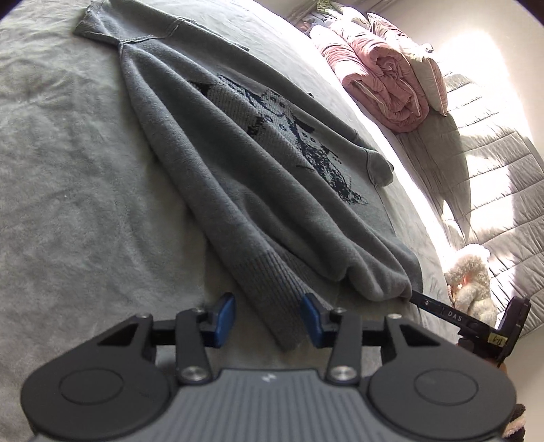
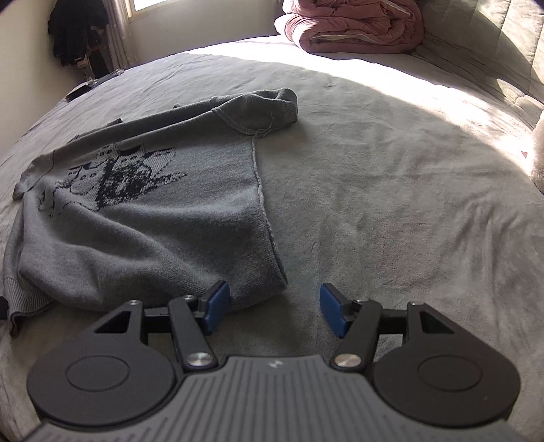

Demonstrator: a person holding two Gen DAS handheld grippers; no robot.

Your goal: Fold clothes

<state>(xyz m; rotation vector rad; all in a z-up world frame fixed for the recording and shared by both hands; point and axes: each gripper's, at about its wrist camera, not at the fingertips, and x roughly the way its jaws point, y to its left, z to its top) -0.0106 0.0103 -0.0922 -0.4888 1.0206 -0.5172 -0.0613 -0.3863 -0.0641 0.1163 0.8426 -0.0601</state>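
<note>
Sweater down on bed, both tongs apart

Sweater (image 1: pixel 258 176) is the landmark: grey knit w/ a dark pixel-style graphic (image 2: pixel 115 176) on the chest, lying on the grey bed (image 2: pixel 391 210), part folded, one side lapped over itself in long creases. Ribbed hem (image 1: pixel 272 292) runs toward the left tongs (image 1: pixel 268 319). Left tongs: blue pads apart, hem strip lying between them, nothing clamped. Whether a pad touches the knit, can't tell. Rounded fold of the sweater sits just beyond the left tongs' right pad.

Right tongs (image 2: pixel 275 311): blue pads wide apart, empty. Left pad sits right at the sweater's near corner, right pad over bare bedsheet beside the sweater. From the right wrist view the sweater's side seam (image 2: pixel 263 204) runs away from the tongs, and a cuffed sleeve (image 2: pixel 268 105) is folded across the far end.

Beyond the sweater, at the far side of the bed: rolled pink comforter (image 1: pixel 384 85), well apart from it. Sunlight strip falls on the sheet between sweater and comforter. Fluffy plush toy (image 1: pixel 472 282) near the sweater's hem end, off the bed's edge. Dark clothes (image 2: pixel 74 30) hang by the window, far from the sweater.
</note>
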